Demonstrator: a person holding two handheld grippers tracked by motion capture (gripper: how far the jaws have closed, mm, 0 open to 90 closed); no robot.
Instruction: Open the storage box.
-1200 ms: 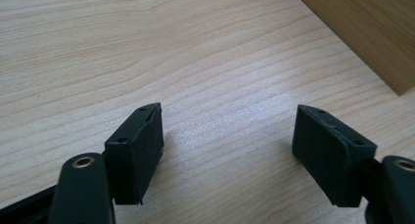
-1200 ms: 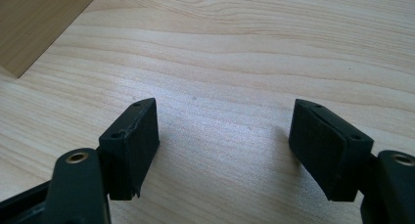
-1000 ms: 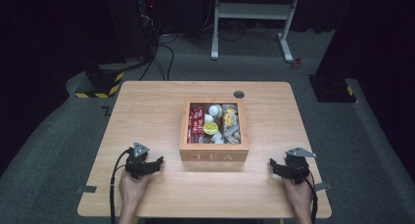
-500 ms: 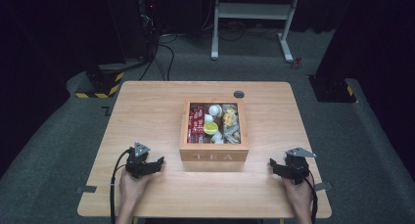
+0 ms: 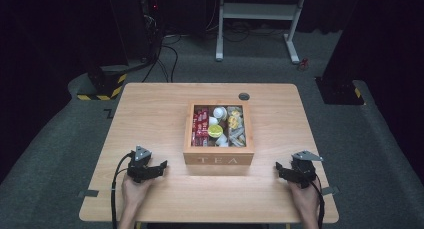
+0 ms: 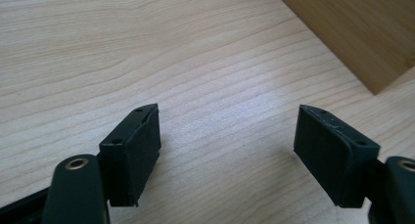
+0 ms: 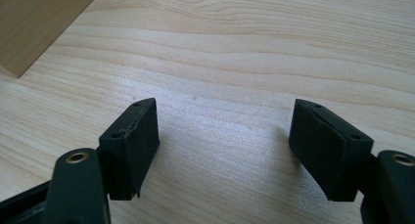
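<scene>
Wooden box [image 5: 218, 160], apparently lettered "TEA", sits between gaping, empty left gripper [image 5: 161, 167] and right gripper [image 5: 278, 168].

Tea box [image 5: 218, 158]: tan wood, red, white and yellow packets inside
Table [image 5: 150, 109]: pale wood grain
Grippers: black, at 7 [image 5: 159, 167] and 5 o'clock [image 5: 280, 169]

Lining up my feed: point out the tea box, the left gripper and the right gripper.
tea box [image 5: 218, 159]: high view, front wall with TEA lettering.
left gripper [image 5: 161, 167]: high view, between its open fingers.
right gripper [image 5: 280, 168]: high view, between its open fingers.
</scene>
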